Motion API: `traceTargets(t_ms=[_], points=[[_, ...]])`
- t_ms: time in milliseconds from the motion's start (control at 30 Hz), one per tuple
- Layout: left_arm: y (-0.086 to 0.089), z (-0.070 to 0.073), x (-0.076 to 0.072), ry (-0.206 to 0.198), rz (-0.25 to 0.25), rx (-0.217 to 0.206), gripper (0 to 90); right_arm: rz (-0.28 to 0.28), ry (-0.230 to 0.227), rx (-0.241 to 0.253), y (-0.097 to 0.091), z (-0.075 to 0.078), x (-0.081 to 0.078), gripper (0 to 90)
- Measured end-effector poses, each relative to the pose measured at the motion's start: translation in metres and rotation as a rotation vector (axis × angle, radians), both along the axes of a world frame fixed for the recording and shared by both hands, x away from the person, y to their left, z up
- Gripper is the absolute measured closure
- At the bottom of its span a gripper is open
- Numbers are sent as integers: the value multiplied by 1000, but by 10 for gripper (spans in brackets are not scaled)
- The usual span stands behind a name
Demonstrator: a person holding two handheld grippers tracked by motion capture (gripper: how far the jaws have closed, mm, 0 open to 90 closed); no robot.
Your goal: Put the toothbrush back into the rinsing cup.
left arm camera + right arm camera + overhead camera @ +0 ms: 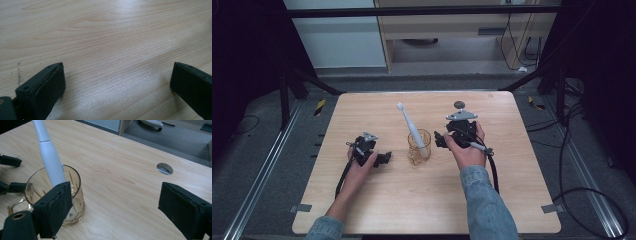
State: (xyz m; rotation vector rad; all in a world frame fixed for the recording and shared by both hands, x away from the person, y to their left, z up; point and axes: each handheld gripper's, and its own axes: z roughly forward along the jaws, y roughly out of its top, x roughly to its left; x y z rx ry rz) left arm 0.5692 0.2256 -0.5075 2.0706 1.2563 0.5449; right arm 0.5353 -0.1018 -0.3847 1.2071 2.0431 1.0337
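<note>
Amber glass [419, 146] stands upright near the middle of the tabletop [377, 200], between the two hands. White electric toothbrush [408, 125] stands in it, handle down, head up and leaning toward the far left. In the right gripper view the glass [75, 202] is at the lower left, partly behind the left jaw, with its handle sticking out at the left; the toothbrush [50, 157] rises out of it to the top edge.

Right hand-held gripper [441, 140] is just beside the glass on its right, held in the right hand [469, 152], grey plate on top, cable trailing back along the sleeve. Its jaws are spread wide with nothing between them, only bare wood; the left jaw sits in front of the glass wall, and I can't tell if it touches. Round hole [164, 168] in the tabletop shows beyond the gap.

Left hand-held gripper [384, 158] is left of the glass, near but apart, held low by the left hand [362, 167], jaws pointing toward the glass. In the left gripper view [117, 82] its jaws are spread wide over plain wood grain, nothing between them.

Dark floor and cables surround the tabletop; a cabinet stands at the far side.
</note>
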Motion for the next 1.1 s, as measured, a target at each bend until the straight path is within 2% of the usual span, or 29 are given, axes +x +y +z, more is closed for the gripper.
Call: traceTargets(t_ms=[267,500,1100], points=[[0,0,0,-1,0,1,0,-46,-1,-5,-17,-4,0,117],[0,0,0,-1,0,1,0,-88,16,-2,-31,-12,-2,118],[0,0,0,-1,0,1,0,-136,55,-24,-56,-31,-3,129]])
